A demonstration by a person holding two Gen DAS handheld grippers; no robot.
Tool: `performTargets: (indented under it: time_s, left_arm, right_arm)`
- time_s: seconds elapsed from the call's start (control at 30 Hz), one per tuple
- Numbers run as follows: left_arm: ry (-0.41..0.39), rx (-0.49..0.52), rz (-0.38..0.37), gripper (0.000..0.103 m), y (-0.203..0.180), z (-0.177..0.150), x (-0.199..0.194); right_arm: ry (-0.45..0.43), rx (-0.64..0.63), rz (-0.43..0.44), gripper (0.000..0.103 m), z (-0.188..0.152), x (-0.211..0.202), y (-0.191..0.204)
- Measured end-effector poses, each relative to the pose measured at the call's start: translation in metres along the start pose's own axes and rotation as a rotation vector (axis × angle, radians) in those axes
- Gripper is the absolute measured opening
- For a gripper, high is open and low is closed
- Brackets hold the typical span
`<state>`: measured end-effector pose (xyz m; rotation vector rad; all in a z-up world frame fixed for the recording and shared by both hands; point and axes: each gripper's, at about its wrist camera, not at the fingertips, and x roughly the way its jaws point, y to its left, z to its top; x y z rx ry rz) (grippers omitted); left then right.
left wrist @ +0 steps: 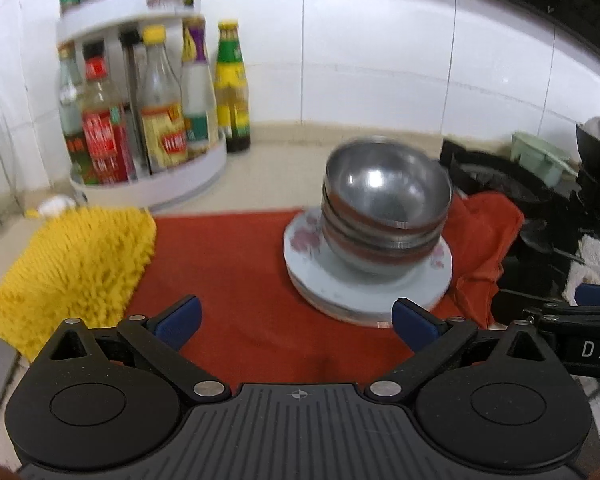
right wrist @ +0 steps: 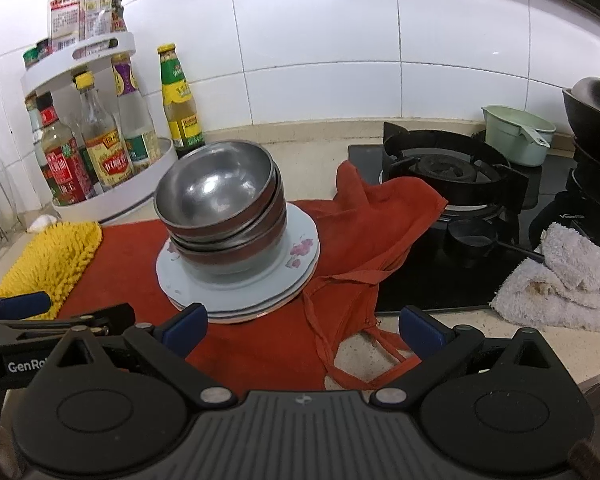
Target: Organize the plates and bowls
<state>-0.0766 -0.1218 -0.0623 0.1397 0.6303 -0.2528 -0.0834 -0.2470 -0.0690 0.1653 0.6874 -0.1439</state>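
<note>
Bowls (right wrist: 220,200): round steel, nested, tilted, on plates
Plates (right wrist: 300,256): glazed, floral, stacked on red cloth (left wrist: 240,272)
Left tongs (left wrist: 296,324): spread, empty
Right tongs (right wrist: 304,330): spread, empty
Mitt (left wrist: 76,264): yellow, shaggy

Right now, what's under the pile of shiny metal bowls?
The stacked steel bowls sit on pale round plates with pink flowers, themselves stacked on a red cloth. The plate centres are covered, so any pattern there is hidden.
</note>
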Motion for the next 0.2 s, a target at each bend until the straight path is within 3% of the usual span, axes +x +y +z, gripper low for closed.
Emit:
performTargets:
  time_s: [0.2]
  left_arm:
    - [-0.191, 0.069, 0.092, 0.103, -0.012, -0.001, -0.022]
  right_arm:
    - [-0.062, 0.011, 0.025, 0.099, 0.004, -0.01, -0.002]
